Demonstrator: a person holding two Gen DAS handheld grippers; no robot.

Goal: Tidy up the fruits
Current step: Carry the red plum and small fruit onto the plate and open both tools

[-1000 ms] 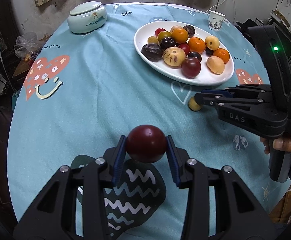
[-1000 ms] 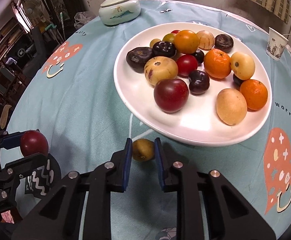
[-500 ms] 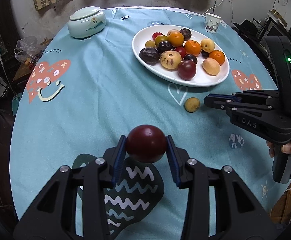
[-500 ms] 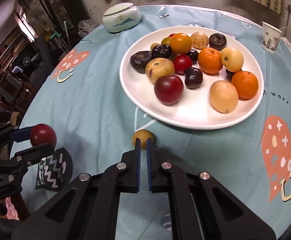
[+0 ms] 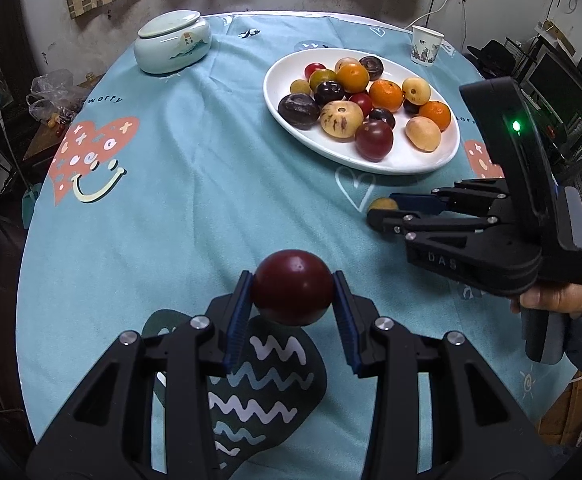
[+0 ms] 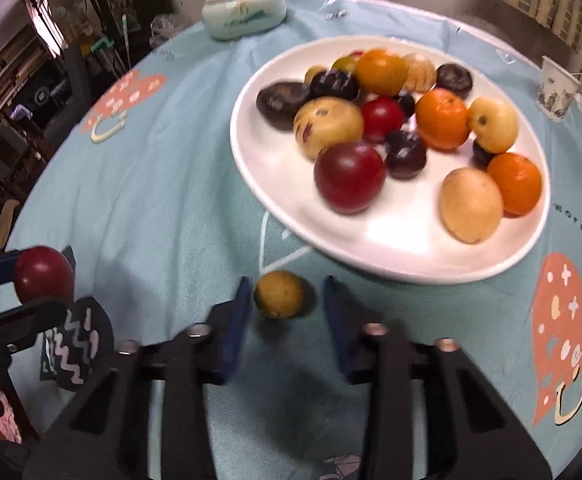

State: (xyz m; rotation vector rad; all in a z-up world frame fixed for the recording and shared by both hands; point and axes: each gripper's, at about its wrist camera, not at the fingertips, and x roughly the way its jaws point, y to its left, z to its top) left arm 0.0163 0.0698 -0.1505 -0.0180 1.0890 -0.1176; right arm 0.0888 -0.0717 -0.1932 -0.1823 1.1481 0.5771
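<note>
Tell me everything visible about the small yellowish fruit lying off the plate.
The small yellowish fruit is roundish and dull olive-yellow with brownish mottling, and it looks whole. It rests on the teal tablecloth, just short of the white plate's near rim and apart from it. The right claw stands open around it, and the fruit sits nearer one finger, with a clear gap to the other.

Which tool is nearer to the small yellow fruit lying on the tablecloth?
Right. The right tool straddles the small yellow fruit; the left tool stays apart, holding a dark red fruit.
</note>
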